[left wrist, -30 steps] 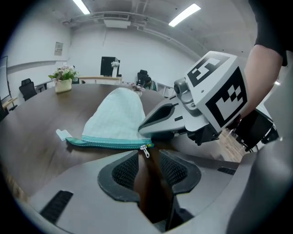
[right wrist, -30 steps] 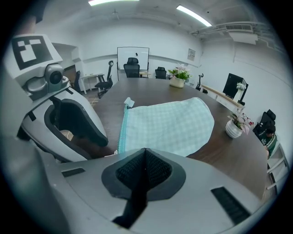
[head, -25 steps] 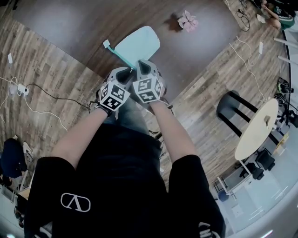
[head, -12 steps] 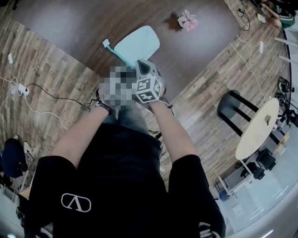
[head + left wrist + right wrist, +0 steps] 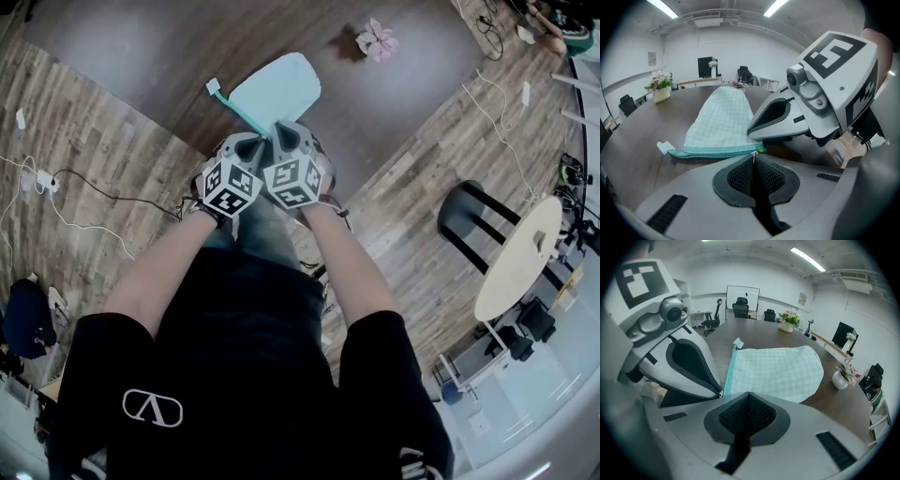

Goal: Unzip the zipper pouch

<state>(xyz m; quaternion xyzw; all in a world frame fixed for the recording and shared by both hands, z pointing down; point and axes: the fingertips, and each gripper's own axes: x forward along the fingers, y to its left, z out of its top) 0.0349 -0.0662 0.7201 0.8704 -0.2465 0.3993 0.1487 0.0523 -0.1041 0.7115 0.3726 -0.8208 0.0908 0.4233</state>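
Observation:
A pale mint checked zipper pouch [image 5: 277, 87] lies flat on the dark brown table [image 5: 141, 56], its teal zipper [image 5: 715, 152] running along the near-left edge. My left gripper [image 5: 753, 157] has just been closing. Its pads now meet on the small metal zipper pull [image 5: 753, 153] at the zipper's near end. My right gripper [image 5: 748, 393] sits close beside it, shut on the pouch's [image 5: 776, 370] near edge by that same corner. In the head view the left gripper [image 5: 251, 141] and the right gripper [image 5: 284, 128] touch side by side at the pouch's near end.
A white tag [image 5: 215, 89] sticks out at the zipper's far end. A pink flower pot [image 5: 378, 39] stands further along the table. On the wood floor are a black stool [image 5: 466, 225], a round table [image 5: 518, 258] and loose cables [image 5: 56, 183].
The left gripper's jaws have drawn together at the pouch's near corner. Both hands and the pouch have stayed where they were.

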